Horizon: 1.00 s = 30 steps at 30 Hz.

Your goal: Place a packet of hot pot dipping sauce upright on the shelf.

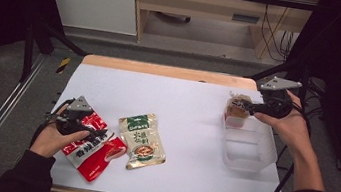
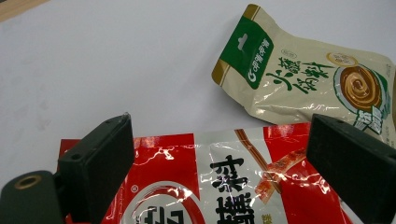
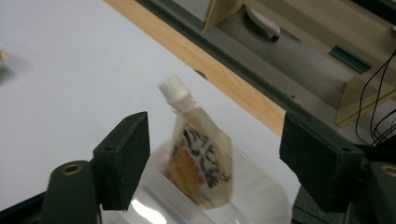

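High view: right gripper (image 1: 243,105) hangs over the far end of the clear plastic bin (image 1: 247,150) at the right side of the white table (image 1: 192,104), jaws spread. The spouted pouch (image 1: 237,108) is right at its tip, standing at the bin's far end, pads not on it. Left gripper (image 1: 84,125) sits low over the red snack bag (image 1: 95,151), which lies flat on the table under & just past it. The green-and-cream sauce packet (image 1: 142,141) lies just beside the red bag, on the side toward the bin, well apart from the right gripper.

Left gripper view: jaws wide, nothing pinched. Red snack bag (image 2: 224,182) lies below & between the two jaws, flat on the table (image 2: 116,60). Sauce packet (image 2: 303,79) lies ahead of the gripper, off toward one jaw, its edge meeting the red bag's edge.

Right gripper view: jaws wide. Spouted pouch (image 3: 201,158) sits ahead & between them, tilted, white cap up, lower part inside the bin (image 3: 261,196). Gaps on both sides of the pouch, so no grip. Pouch slightly blurred.
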### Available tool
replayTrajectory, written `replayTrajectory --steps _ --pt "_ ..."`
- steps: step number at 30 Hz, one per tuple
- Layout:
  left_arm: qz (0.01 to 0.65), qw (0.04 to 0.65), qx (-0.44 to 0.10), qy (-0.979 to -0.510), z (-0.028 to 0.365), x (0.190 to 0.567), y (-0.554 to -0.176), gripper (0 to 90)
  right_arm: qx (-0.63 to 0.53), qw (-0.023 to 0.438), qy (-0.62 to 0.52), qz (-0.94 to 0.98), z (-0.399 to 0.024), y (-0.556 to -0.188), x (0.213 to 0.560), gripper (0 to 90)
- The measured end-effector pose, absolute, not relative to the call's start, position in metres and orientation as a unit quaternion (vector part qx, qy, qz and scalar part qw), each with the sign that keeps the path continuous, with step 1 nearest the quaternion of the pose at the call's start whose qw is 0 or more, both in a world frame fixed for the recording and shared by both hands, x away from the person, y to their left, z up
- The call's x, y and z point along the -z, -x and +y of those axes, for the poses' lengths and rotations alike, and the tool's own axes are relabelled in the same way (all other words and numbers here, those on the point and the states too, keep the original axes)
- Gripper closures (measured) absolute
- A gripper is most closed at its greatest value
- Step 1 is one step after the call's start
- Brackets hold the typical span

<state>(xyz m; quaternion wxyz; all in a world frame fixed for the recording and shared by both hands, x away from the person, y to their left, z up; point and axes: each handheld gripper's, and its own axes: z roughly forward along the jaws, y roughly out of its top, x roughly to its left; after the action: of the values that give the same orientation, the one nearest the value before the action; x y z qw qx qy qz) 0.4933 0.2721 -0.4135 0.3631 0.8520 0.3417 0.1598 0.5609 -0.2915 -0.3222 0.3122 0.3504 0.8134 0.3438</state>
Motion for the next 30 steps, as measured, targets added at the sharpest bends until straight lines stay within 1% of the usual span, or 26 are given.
replayTrajectory --steps 2,3,4,7,8,9,12,13,14,15,17,18,23,24,25,30 --pt "0.340 0.362 -0.160 -0.853 0.271 0.414 -0.493 7.9 -0.352 0.314 -0.350 0.810 -0.288 -0.556 0.321 23.4" --pt "0.339 0.363 -0.160 -0.853 0.270 0.414 -0.493 7.9 -0.355 0.321 -0.349 0.805 -0.279 -0.546 0.319 18.5" --pt "0.339 0.363 -0.160 -0.853 0.270 0.414 -0.493 7.9 -0.355 0.321 -0.349 0.805 -0.279 -0.546 0.319 18.5" --pt "0.336 0.362 -0.161 -0.854 0.269 0.413 -0.492 7.8 -0.370 0.326 -0.341 0.801 -0.263 -0.530 0.320 12.8" --pt "0.335 0.361 -0.162 -0.855 0.267 0.413 -0.492 7.8 -0.372 0.327 -0.340 0.799 -0.259 -0.526 0.320 12.5" --pt "0.335 0.361 -0.162 -0.855 0.267 0.413 -0.492 7.8 -0.372 0.327 -0.340 0.799 -0.259 -0.526 0.320 12.5" --pt "0.333 0.362 -0.162 -0.856 0.265 0.413 -0.492 7.8 -0.386 0.339 -0.329 0.792 -0.236 -0.507 0.323 14.2" --pt "0.331 0.363 -0.163 -0.856 0.263 0.413 -0.493 7.8 -0.387 0.340 -0.328 0.792 -0.226 -0.500 0.326 14.2" --pt "0.331 0.363 -0.163 -0.856 0.263 0.413 -0.493 7.8 -0.387 0.340 -0.328 0.792 -0.226 -0.500 0.326 14.2" --pt "0.331 0.363 -0.165 -0.855 0.262 0.413 -0.494 7.9 -0.393 0.337 -0.329 0.790 -0.211 -0.489 0.334 14.3" --pt "0.329 0.359 -0.164 -0.858 0.259 0.413 -0.495 8.4 -0.400 0.333 -0.330 0.788 -0.199 -0.480 0.342 15.4" --pt "0.329 0.359 -0.164 -0.858 0.259 0.413 -0.495 8.7 -0.400 0.333 -0.330 0.788 -0.199 -0.480 0.342 15.4" --pt "0.318 0.349 -0.162 -0.866 0.248 0.416 -0.498 9.6 -0.394 0.295 -0.316 0.811 -0.154 -0.465 0.377 18.1" --pt "0.318 0.349 -0.162 -0.866 0.248 0.416 -0.498 9.7 -0.394 0.295 -0.316 0.811 -0.154 -0.465 0.377 18.1" --pt "0.314 0.347 -0.161 -0.869 0.244 0.417 -0.500 9.7 -0.399 0.286 -0.312 0.814 -0.141 -0.461 0.386 20.7" --pt "0.304 0.338 -0.155 -0.877 0.234 0.425 -0.507 11.3 -0.426 0.274 -0.310 0.804 -0.119 -0.456 0.407 24.6"
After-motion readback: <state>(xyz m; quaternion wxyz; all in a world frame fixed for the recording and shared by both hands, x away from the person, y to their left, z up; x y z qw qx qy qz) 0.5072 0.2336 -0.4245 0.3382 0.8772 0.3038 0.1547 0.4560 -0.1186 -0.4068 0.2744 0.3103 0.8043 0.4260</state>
